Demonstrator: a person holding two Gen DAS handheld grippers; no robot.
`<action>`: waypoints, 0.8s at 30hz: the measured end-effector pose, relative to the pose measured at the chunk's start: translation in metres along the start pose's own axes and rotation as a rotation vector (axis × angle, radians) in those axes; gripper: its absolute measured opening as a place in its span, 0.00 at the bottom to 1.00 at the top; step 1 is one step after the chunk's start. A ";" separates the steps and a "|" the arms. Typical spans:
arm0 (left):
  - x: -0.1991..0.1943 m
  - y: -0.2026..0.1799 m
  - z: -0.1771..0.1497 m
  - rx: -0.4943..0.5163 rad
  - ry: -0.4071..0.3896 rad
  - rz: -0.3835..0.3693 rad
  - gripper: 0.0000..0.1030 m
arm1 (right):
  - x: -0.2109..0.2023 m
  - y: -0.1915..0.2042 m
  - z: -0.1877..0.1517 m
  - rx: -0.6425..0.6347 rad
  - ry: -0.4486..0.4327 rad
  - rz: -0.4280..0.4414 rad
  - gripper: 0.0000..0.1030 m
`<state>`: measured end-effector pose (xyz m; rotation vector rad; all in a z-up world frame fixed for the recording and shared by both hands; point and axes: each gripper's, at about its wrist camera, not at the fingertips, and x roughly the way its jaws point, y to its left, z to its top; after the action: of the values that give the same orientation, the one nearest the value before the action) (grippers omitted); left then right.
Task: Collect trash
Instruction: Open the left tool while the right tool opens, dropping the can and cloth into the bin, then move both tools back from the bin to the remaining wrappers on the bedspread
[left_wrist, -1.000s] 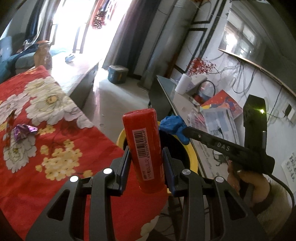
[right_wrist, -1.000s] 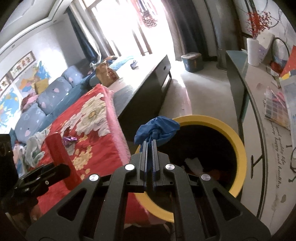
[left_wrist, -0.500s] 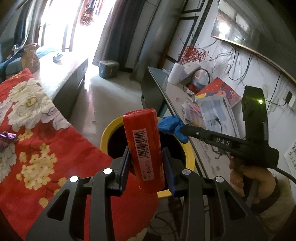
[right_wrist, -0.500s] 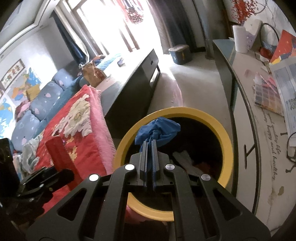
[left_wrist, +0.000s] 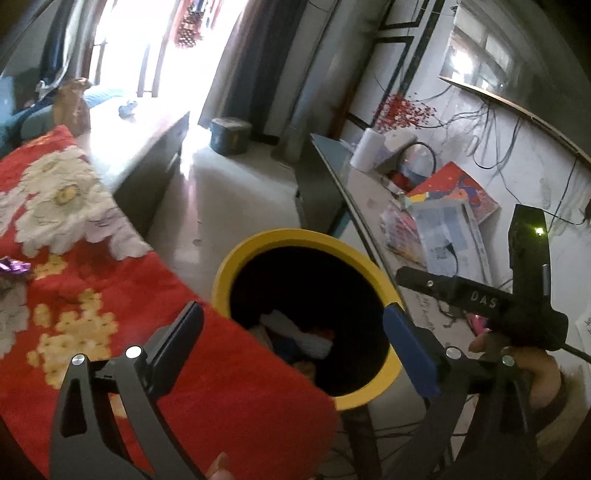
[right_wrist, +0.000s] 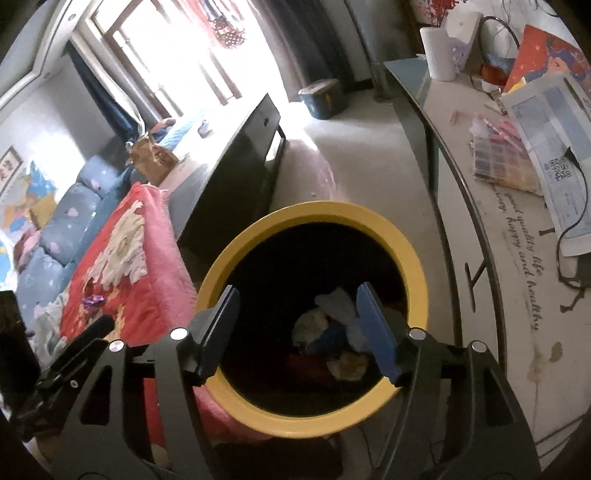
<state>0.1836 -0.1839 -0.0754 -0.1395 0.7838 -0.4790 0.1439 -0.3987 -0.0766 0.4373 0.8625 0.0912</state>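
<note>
While both grippers hang over the bin mouth: each points down into it with nothing between its jaws, which reads as a drop-off pose.
Left gripper (left_wrist: 291, 328): jaws opening, spread wide with no object between them; the gap frames the near-left part of the bin opening, so anything let go there would fall inside.
Right gripper (right_wrist: 297, 326): jaws opening, apart and holding nothing; it sits directly above the bin's dark interior.
Right-hand grip seen from the left camera: a person's hand (left_wrist: 532, 369) holds the black handle at the far right of the bin.
Bin: round yellow-rimmed waste bin (left_wrist: 295, 238) standing on the pale floor between the bed on the left and the long desk on the right, close to both, handy for trash from either.
Bin contents: crumpled white tissue (right_wrist: 338, 301), a blue cloth-like wad (right_wrist: 330, 338), a pale yellowish scrap (right_wrist: 349, 363) and something red low down, all lying loose at the bottom; much of the depth is too dark to read.
Trash not yet collected: small purple foil wrapper (left_wrist: 13, 266) lying on the red floral blanket (left_wrist: 240, 398), well left of the bin.
Judgement: purple wrapper looks like the next pick.
</note>
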 end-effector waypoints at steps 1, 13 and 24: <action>-0.004 0.003 0.000 -0.005 -0.008 0.007 0.92 | 0.000 0.002 0.000 -0.006 -0.003 0.004 0.56; -0.048 0.050 -0.002 -0.087 -0.097 0.102 0.92 | -0.007 0.058 -0.011 -0.161 -0.030 0.076 0.63; -0.084 0.090 -0.004 -0.140 -0.175 0.209 0.93 | -0.010 0.112 -0.025 -0.284 -0.027 0.140 0.65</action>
<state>0.1626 -0.0653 -0.0505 -0.2245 0.6510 -0.2103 0.1299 -0.2907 -0.0379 0.2308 0.7778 0.3320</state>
